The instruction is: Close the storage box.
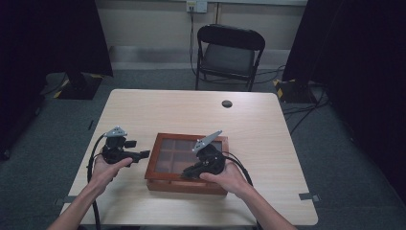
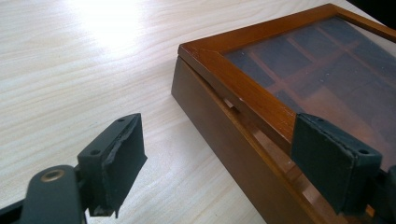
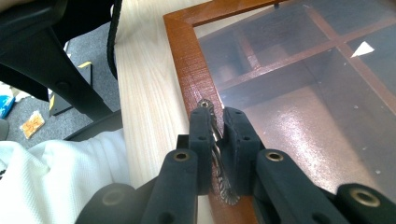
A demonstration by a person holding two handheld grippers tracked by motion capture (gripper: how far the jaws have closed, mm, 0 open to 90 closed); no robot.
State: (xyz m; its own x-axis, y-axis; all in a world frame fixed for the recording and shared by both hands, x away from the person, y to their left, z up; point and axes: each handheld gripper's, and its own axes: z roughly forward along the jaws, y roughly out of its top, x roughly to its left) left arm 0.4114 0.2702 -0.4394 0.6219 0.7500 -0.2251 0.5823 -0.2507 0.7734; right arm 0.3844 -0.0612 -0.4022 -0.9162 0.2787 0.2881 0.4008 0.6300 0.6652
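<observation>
A brown wooden box (image 1: 186, 186) with a glass lid and several compartments lies at the table's middle front. My right gripper (image 1: 186, 175) rests on its front edge. In the right gripper view, my right gripper (image 3: 215, 119) is shut on a small ornate metal latch (image 3: 204, 103) fixed to the lid's wooden frame (image 3: 187, 56). My left gripper (image 1: 142, 154) is held just left of the box, pointing at it. In the left gripper view, my left gripper (image 2: 219, 140) stands open, and the box's near corner (image 2: 224, 70) lies just ahead of the jaws, untouched.
The light wooden table (image 1: 191, 110) has a round cable hole (image 1: 227, 103) near its far edge. A black folding chair (image 1: 229, 52) stands behind the table. Dark curtains hang at both sides. Cables trail from both grippers toward the person.
</observation>
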